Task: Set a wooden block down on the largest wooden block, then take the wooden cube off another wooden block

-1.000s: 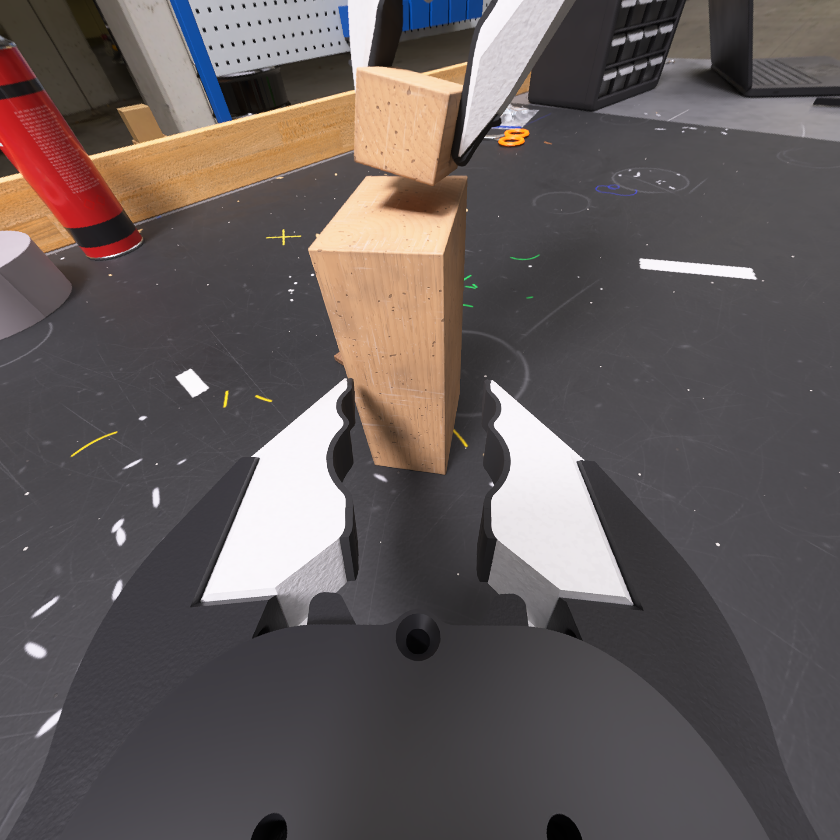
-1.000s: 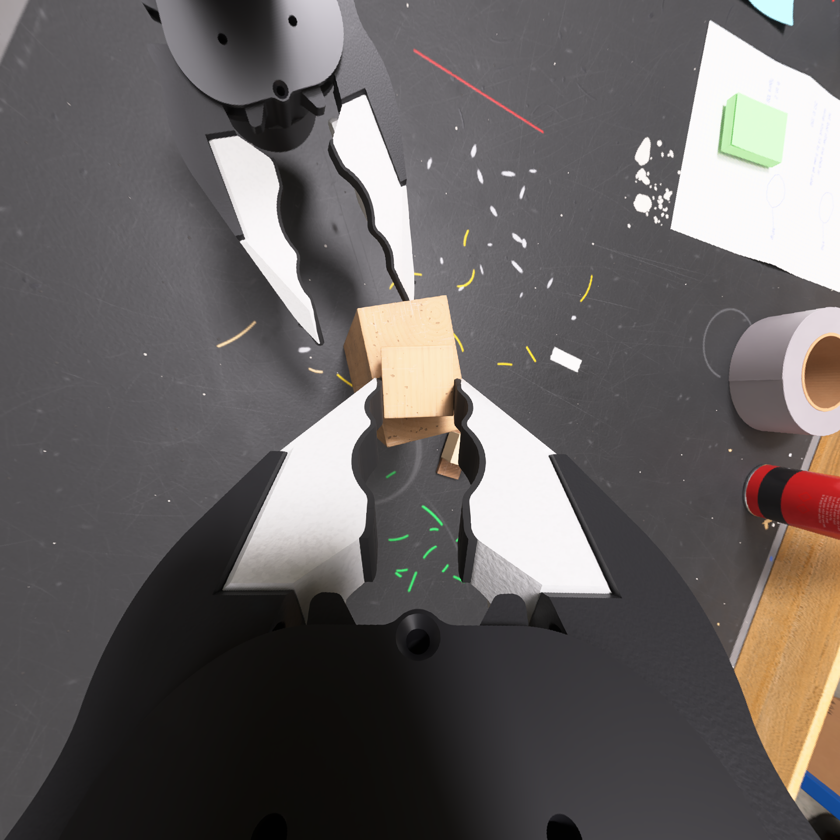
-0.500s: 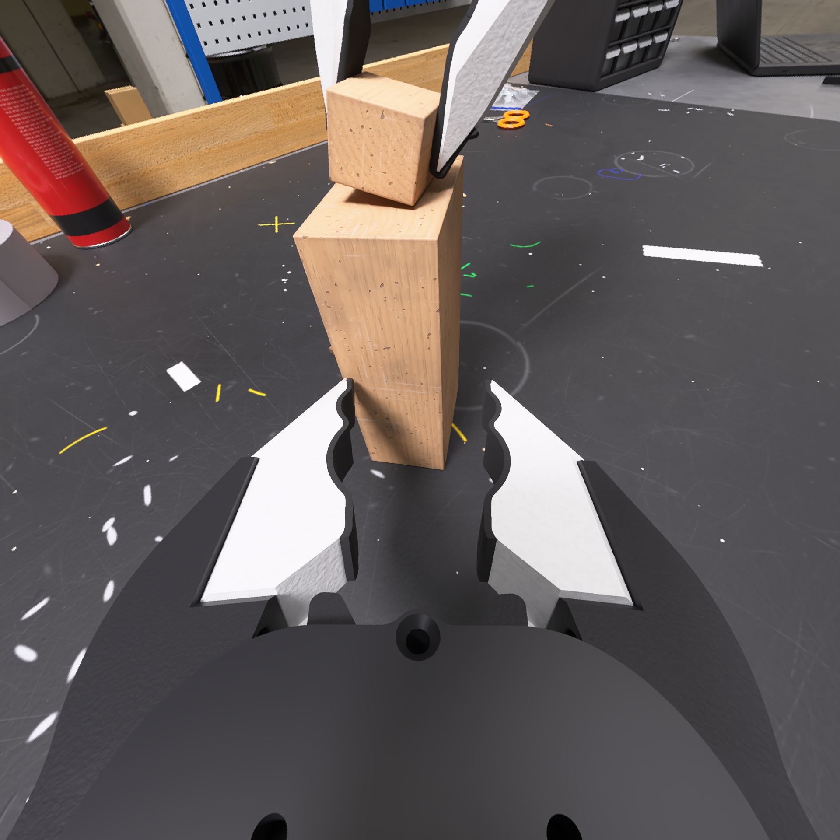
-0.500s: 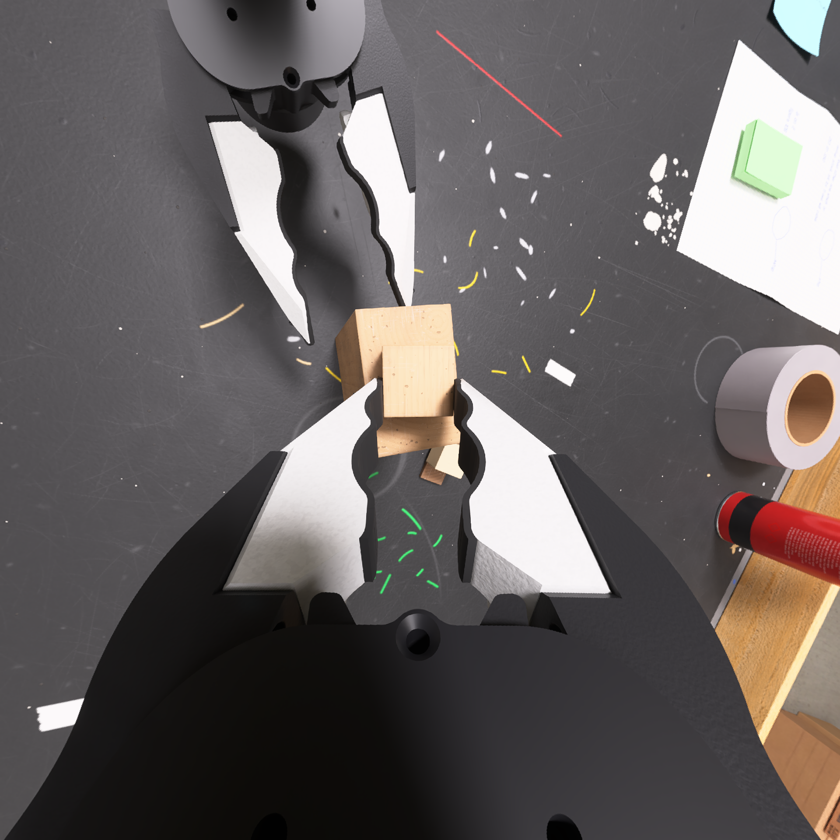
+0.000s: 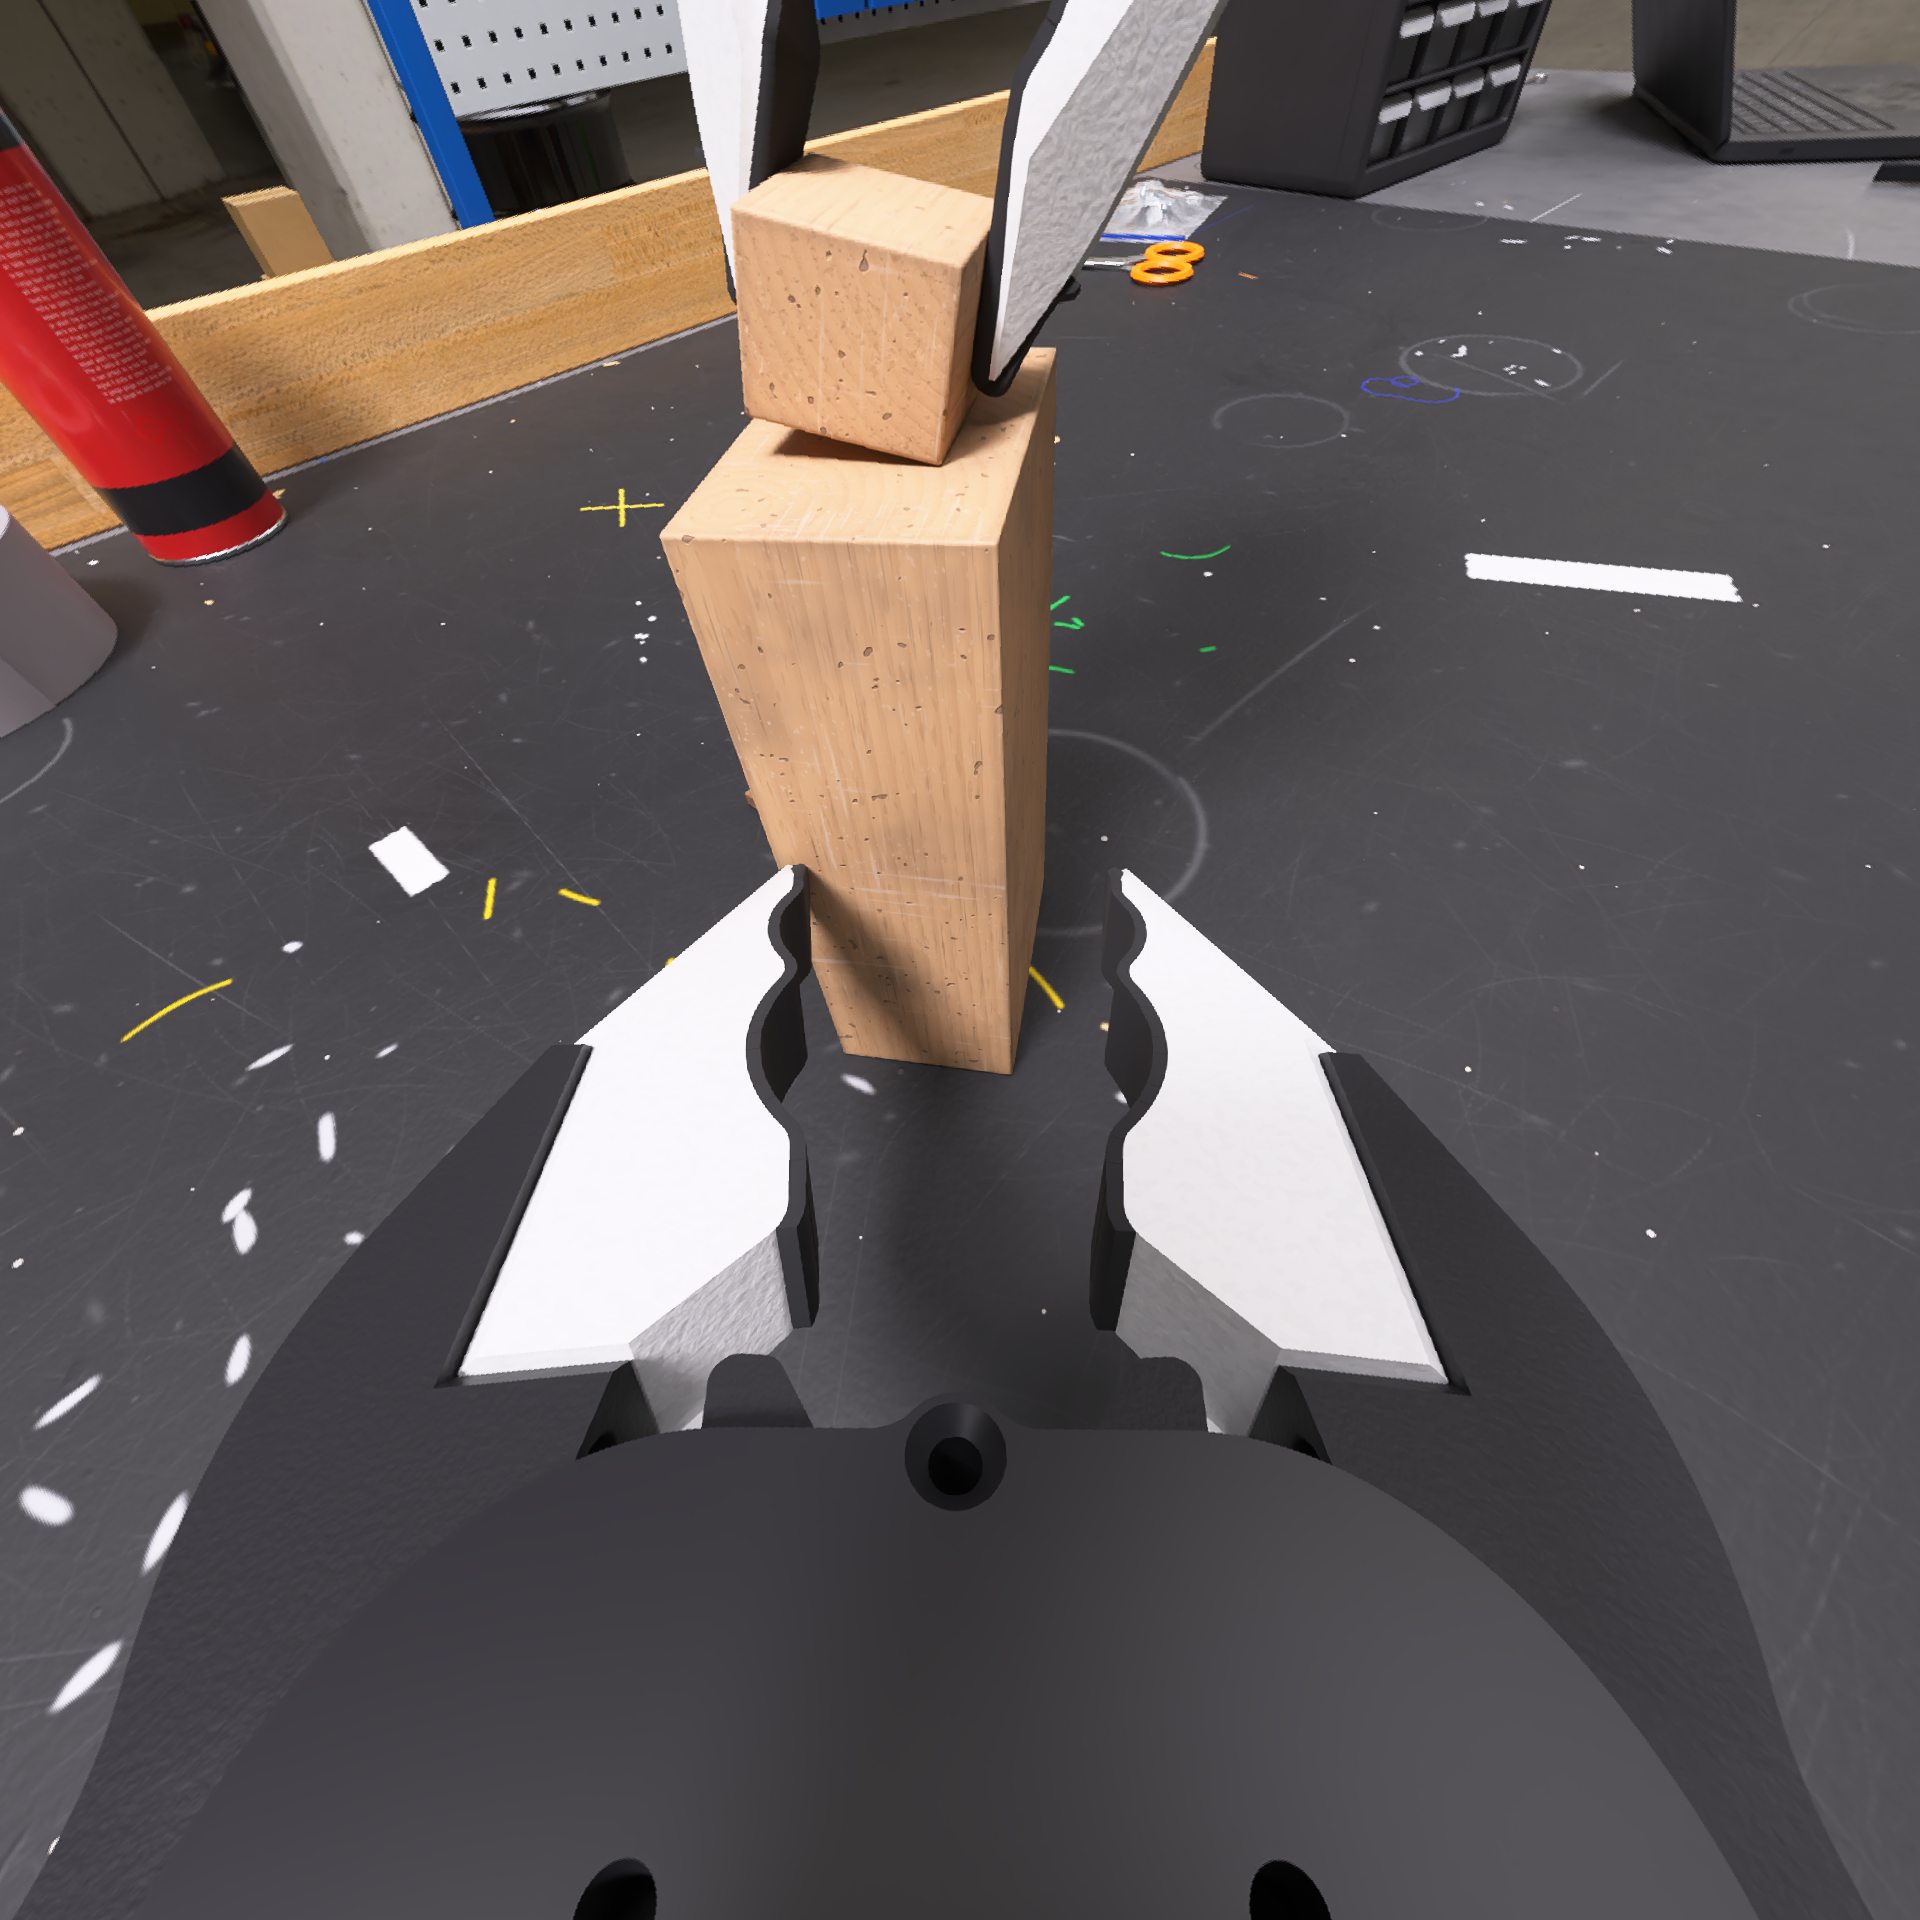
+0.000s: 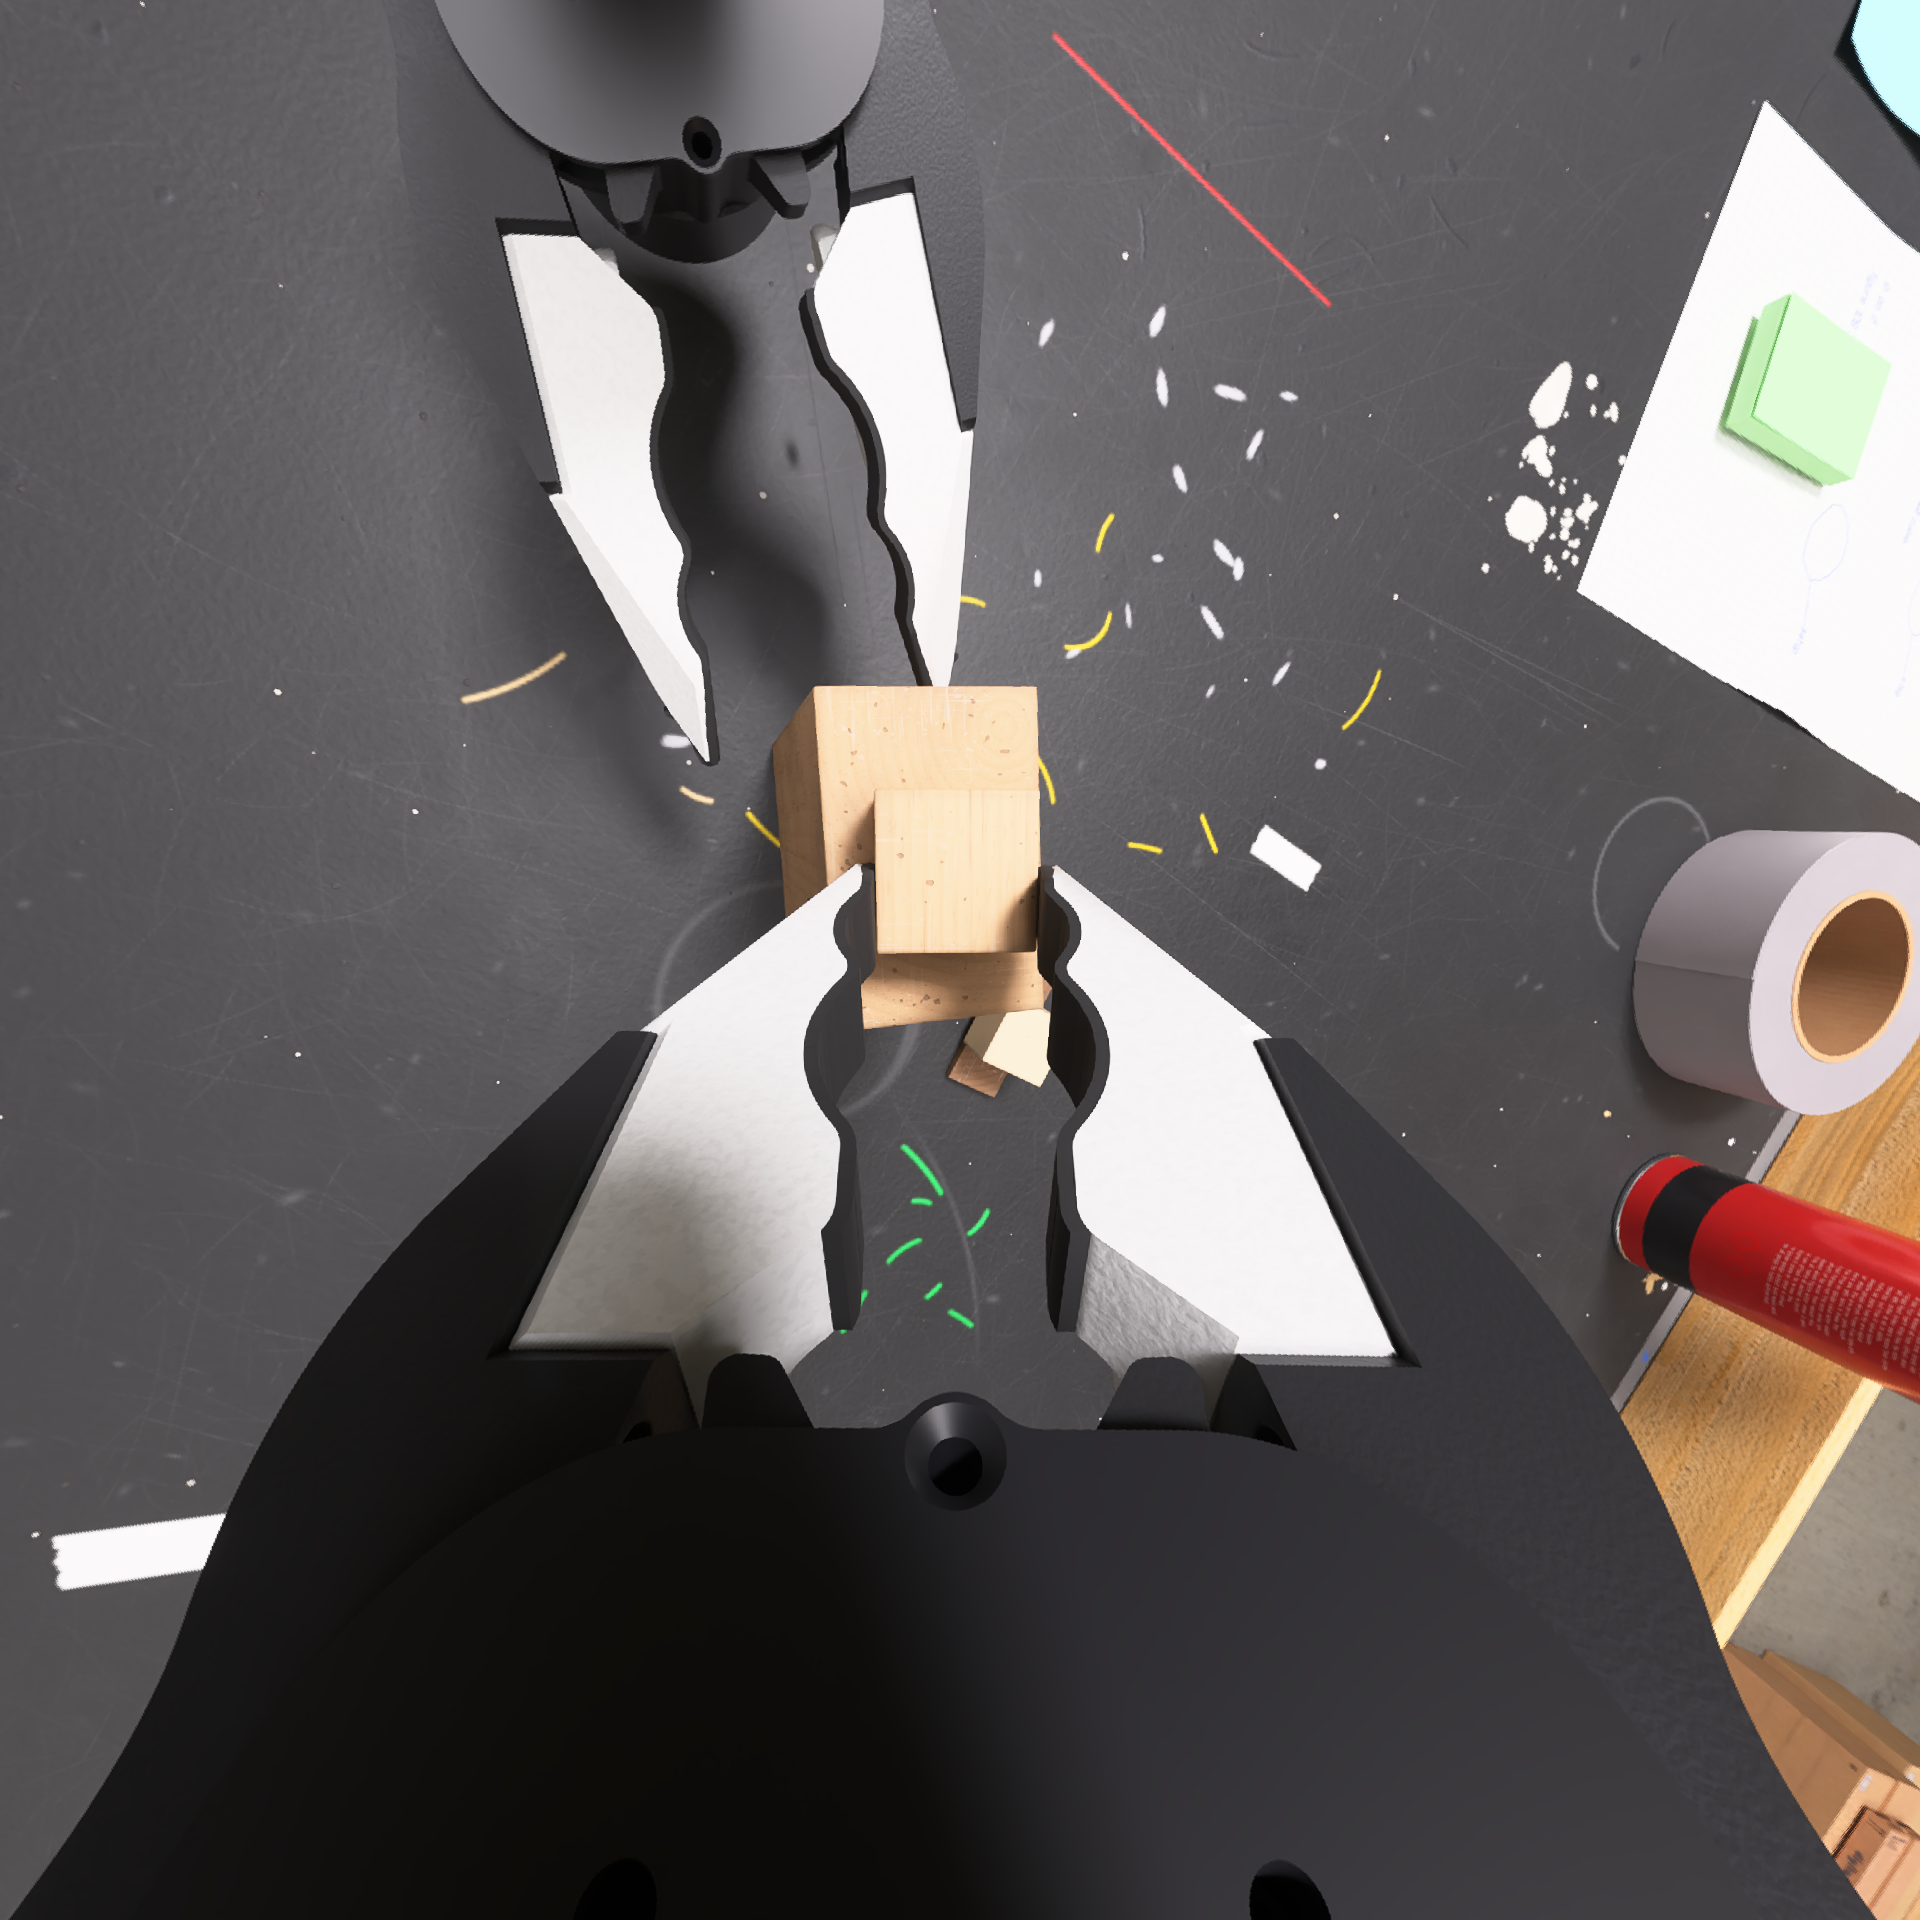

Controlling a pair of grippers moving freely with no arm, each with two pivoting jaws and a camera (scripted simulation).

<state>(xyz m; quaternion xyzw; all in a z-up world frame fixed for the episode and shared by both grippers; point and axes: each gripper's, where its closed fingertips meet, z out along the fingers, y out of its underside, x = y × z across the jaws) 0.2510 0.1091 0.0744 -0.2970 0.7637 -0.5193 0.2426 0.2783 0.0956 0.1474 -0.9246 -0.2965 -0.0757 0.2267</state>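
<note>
A tall wooden block (image 5: 883, 727) stands upright on the dark table. A small wooden cube (image 5: 852, 312) sits tilted on its top, touching it. My right gripper (image 6: 954, 873) comes down from above and is shut on the cube (image 6: 956, 831); its fingers (image 5: 1060, 208) also show in the left wrist view. My left gripper (image 5: 956, 883) is open and low, with the tall block's base between its fingertips. It also shows in the right wrist view (image 6: 821, 717), beside the block's top (image 6: 914, 738). A small pale wooden piece (image 6: 1003, 1049) lies at the block's foot.
A red can (image 5: 114, 395) and a grey tape roll (image 6: 1787, 966) stand near a wooden beam (image 5: 416, 301) along the table edge. Orange scissors (image 5: 1164, 260) and a black drawer cabinet (image 5: 1382, 94) are at the far side. A white sheet with a green pad (image 6: 1808, 395) lies to one side.
My right gripper has come down with the cube: a second ago it hung just above the tall block, now it touches the top. My left gripper has edged closer to the block.
</note>
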